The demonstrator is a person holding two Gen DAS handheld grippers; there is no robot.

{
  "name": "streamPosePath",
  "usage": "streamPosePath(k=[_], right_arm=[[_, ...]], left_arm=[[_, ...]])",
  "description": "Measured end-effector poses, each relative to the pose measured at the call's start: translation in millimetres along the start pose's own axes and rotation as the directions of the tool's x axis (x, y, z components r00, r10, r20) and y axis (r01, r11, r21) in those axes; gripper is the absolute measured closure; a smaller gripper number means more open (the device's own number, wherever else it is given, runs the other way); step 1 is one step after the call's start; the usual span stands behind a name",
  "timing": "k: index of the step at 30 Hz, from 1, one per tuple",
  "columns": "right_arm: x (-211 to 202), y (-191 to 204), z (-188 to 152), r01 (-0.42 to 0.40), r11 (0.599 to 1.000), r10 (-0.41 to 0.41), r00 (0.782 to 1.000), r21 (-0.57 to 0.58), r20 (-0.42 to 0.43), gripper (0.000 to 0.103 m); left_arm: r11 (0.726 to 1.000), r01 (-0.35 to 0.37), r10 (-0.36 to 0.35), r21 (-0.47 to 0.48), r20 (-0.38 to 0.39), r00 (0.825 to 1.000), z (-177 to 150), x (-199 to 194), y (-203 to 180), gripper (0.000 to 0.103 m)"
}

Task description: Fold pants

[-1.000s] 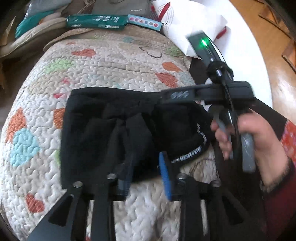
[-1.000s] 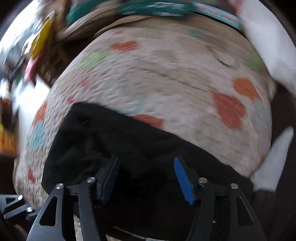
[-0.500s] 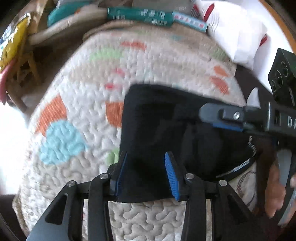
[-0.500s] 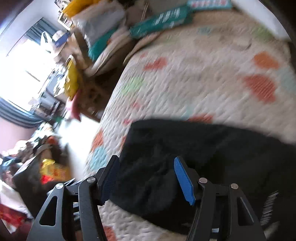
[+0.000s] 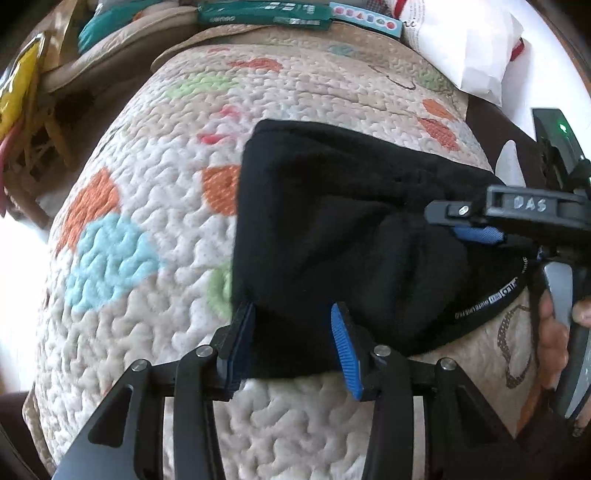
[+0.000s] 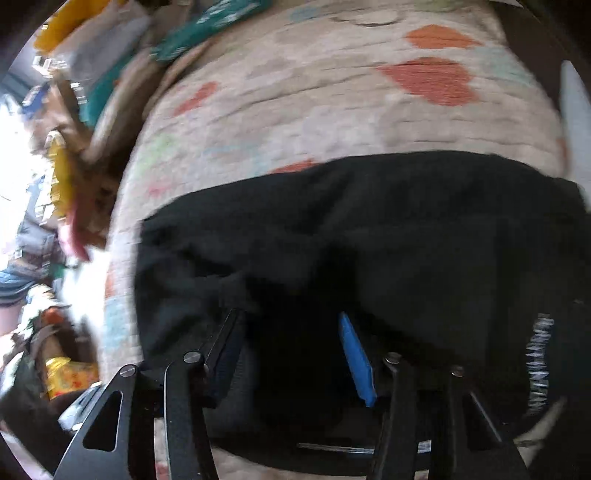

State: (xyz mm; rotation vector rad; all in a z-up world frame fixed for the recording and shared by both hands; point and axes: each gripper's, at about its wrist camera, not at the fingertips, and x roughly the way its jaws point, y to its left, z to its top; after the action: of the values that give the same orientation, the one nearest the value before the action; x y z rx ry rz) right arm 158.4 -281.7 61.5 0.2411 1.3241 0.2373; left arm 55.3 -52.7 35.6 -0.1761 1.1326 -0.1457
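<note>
The black pants [image 5: 332,229] lie folded into a compact bundle on a quilted bedspread [image 5: 155,192] with coloured hearts. Their waistband with white lettering [image 5: 491,295] curves at the right. My left gripper [image 5: 291,332] is open, its blue pads either side of the bundle's near left corner. My right gripper [image 6: 291,347] is open over the black fabric [image 6: 369,229] in the blurred right wrist view. It also shows in the left wrist view [image 5: 476,232], reaching in from the right above the waistband end.
Green and blue flat packets [image 5: 266,16] and a white bag [image 5: 469,51] lie at the far edge of the bed. Cluttered furniture and a yellow item [image 5: 18,85] stand off the left side. The quilt's left edge drops away.
My left gripper has shifted from the bundle's middle to its near left corner. My right gripper swung left and came back over the fabric. Both stayed open.
</note>
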Motion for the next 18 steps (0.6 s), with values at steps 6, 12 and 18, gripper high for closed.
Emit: streamPosePath(k=[6, 12, 18], right_arm=[[-25, -1, -6, 0.034, 0.999, -0.037, 0.993, 0.031, 0.115, 0.042], [-34, 31, -19, 0.016, 0.997, -0.001, 0.982, -0.078, 0.189, 0.042], [-19, 84, -23, 0.125, 0.954, -0.077, 0.98, -0.271, 0.181, 0.041]], left_arm=[[0.996, -0.016, 0.016, -0.084, 0.003, 1.0, -19, -18, 29, 0.057], [0.984, -0.008, 0.013, -0.177, 0.027, 1.0, -15, -23, 48, 0.057], [0.99, -0.057, 0.06, -0.129, 0.02, 0.998, -6, -13, 39, 0.057]])
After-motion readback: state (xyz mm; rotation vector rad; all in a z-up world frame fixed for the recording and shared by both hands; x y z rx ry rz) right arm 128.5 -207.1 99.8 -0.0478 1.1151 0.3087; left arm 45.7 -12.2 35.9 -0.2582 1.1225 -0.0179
